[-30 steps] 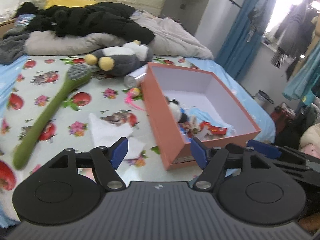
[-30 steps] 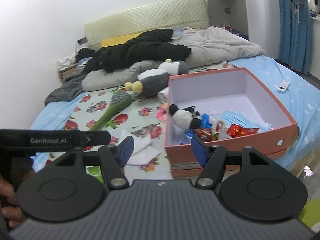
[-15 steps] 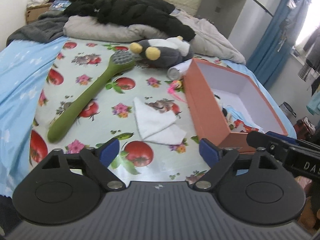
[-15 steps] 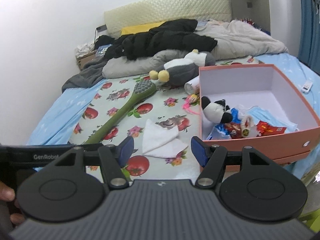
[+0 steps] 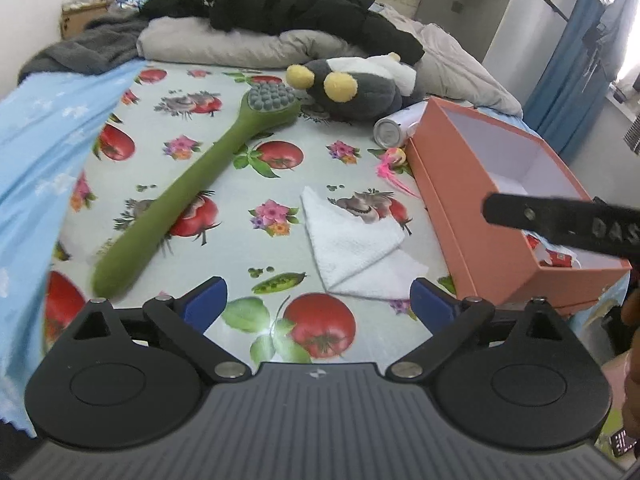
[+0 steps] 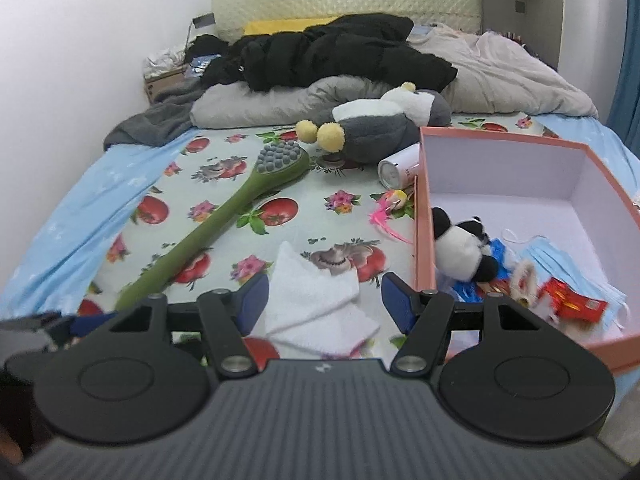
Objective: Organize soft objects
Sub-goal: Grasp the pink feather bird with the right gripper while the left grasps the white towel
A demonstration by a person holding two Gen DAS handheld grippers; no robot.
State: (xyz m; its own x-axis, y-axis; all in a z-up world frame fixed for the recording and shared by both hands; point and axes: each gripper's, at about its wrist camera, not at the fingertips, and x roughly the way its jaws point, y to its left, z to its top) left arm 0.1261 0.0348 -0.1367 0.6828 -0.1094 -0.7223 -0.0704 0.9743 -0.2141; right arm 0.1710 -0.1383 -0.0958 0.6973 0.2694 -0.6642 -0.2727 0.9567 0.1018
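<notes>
A folded white towel (image 5: 356, 244) lies on the fruit-print sheet, left of an open orange box (image 5: 476, 216). My left gripper (image 5: 318, 304) is open and empty, just short of the towel's near edge. My right gripper (image 6: 325, 298) is open, its fingers either side of the towel (image 6: 316, 300), close above it. A grey and white plush penguin (image 6: 380, 124) lies at the back. A small panda plush (image 6: 460, 248) sits inside the box (image 6: 422, 216) with blue face masks (image 6: 568, 268) and red packets.
A long green massage brush (image 5: 200, 184) lies diagonally on the left. A white can (image 5: 396, 126) and a pink feather toy (image 5: 394, 164) lie by the box's far corner. Black coat, grey bedding and pillows fill the bed's head end. Blue sheet on the left.
Both grippers have swung left, away from the box and toward the towel. The right gripper now sits low over the towel, and the left gripper's jaws have opened wider.
</notes>
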